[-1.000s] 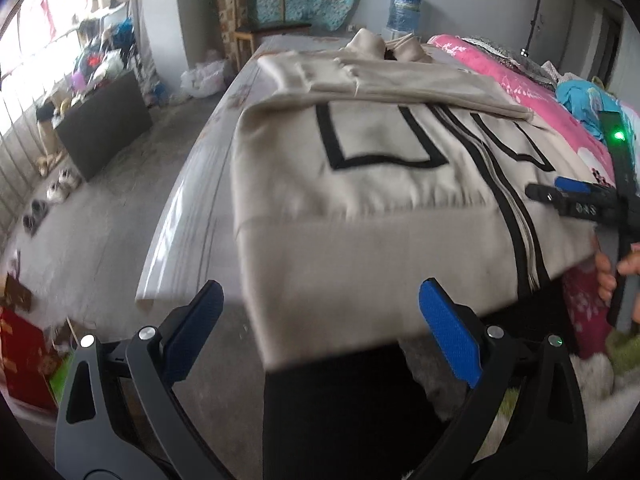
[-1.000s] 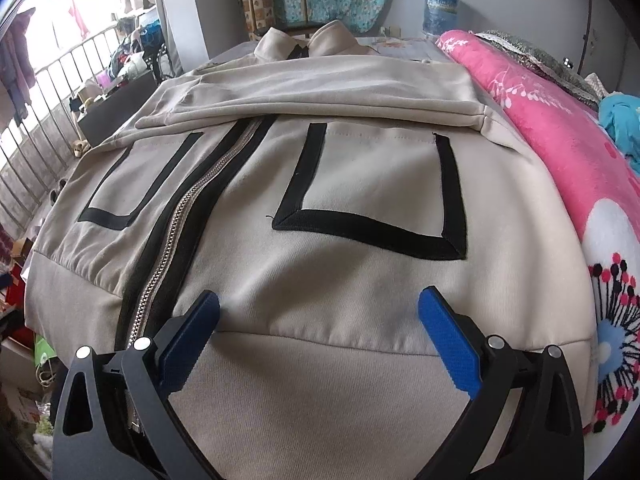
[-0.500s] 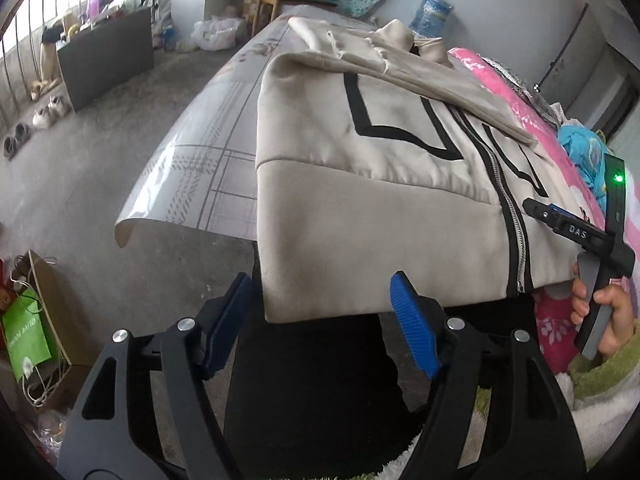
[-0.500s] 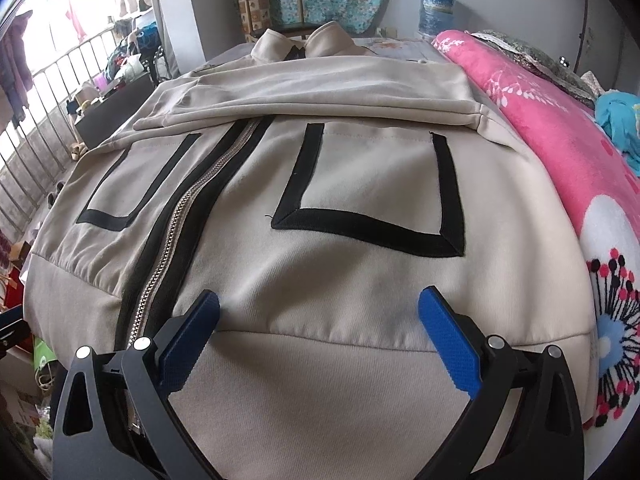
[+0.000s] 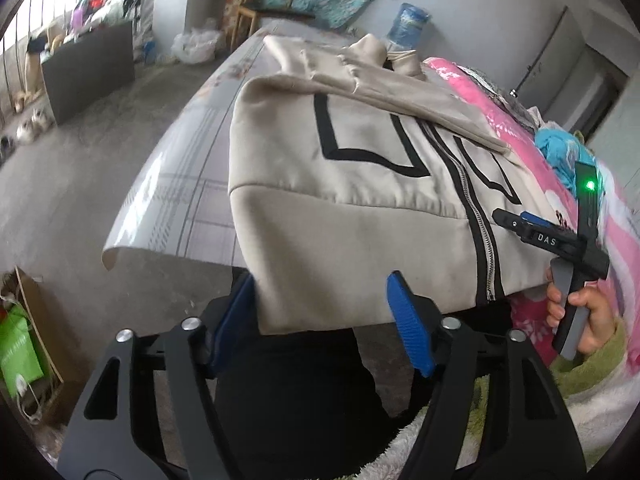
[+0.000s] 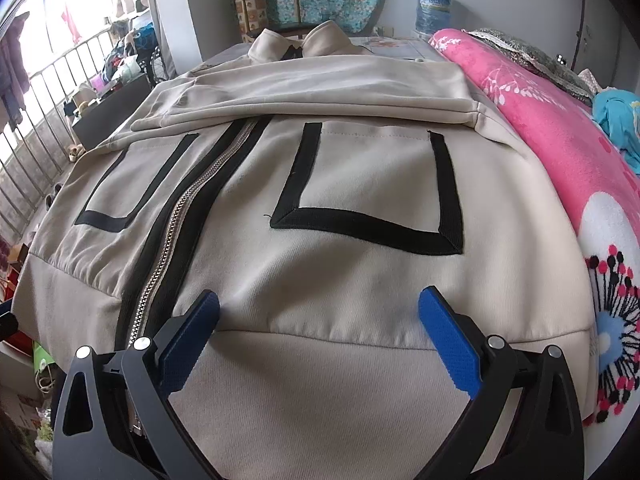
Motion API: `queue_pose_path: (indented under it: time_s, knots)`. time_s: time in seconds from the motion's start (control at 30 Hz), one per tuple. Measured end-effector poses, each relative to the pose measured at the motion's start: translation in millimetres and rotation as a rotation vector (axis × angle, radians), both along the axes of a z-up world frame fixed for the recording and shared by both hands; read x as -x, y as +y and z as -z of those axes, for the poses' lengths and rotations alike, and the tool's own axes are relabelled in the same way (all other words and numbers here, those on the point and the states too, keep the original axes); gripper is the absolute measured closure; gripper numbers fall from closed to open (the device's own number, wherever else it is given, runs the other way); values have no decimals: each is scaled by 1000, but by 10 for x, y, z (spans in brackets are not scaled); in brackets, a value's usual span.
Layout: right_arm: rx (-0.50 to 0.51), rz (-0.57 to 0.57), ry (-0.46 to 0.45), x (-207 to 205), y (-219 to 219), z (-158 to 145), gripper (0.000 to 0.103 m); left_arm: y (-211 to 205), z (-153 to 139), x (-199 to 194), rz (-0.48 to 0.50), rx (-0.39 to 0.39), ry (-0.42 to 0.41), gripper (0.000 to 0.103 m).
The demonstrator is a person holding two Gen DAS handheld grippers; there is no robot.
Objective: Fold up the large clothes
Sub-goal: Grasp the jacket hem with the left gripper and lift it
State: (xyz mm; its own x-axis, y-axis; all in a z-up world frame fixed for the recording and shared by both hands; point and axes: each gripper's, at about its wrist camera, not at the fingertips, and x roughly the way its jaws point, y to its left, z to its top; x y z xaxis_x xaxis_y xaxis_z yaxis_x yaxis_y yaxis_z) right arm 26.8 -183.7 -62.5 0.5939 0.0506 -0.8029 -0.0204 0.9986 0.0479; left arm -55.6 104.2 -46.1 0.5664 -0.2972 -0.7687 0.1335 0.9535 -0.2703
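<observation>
On a table covered with a pale printed cloth (image 5: 188,184), a beige zip-front jacket (image 6: 360,184) lies front up, its collar at the far end and its ribbed hem hanging over the near edge. Both sleeves are folded across the chest, above two pockets outlined in black tape, and a metal zipper (image 6: 176,232) edged in black runs down the middle. At the jacket's left hem corner, the left gripper (image 5: 324,316) has its blue pads on either side of the hanging hem; its jaws are closing, with the cloth between them, though neither pad clearly presses on the fabric. Seen from the left wrist camera, the right gripper (image 5: 532,228) hovers at the other hem corner, held by a hand (image 5: 588,316) in a green fleecy sleeve. From its own camera, the right gripper (image 6: 320,332) has its jaws spread wide over the hem band, with the blue pads apart above the fabric and gripping nothing. Beside the jacket on the right lies a pink flowered blanket (image 6: 560,128), touching the jacket's edge. A blue water jug (image 6: 434,8) stands against the far wall.
</observation>
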Motion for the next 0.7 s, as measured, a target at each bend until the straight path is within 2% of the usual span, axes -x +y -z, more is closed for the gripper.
queue_pose_path:
  time_s: [0.07,0.13,0.27,0.37,0.53,0.6,0.7]
  knots:
    - [0,0,0,1,-1,-1,6,11,3,-21,-4,-7,-2,53]
    - [0,0,1,0,-1,-2,6,15,46,-82,-30,-28,19,58]
    - [0,-1,-2,3,-2,-2,6,103,86,-151,-77,-5,49,76]
    - [0,-1,-12,12,2,3,6,99,79,-149,-89,-54,47,91]
    - [0,-2,-16,19,-2,3,6,20,122,-167,-85,-155,85,92]
    - [0,-2,-12,22,2,7,6,27,146,-174,-88,-159,106,91]
    - [0,-1,-9,19,2,6,6,91,202,-207,-99,-128,154,85]
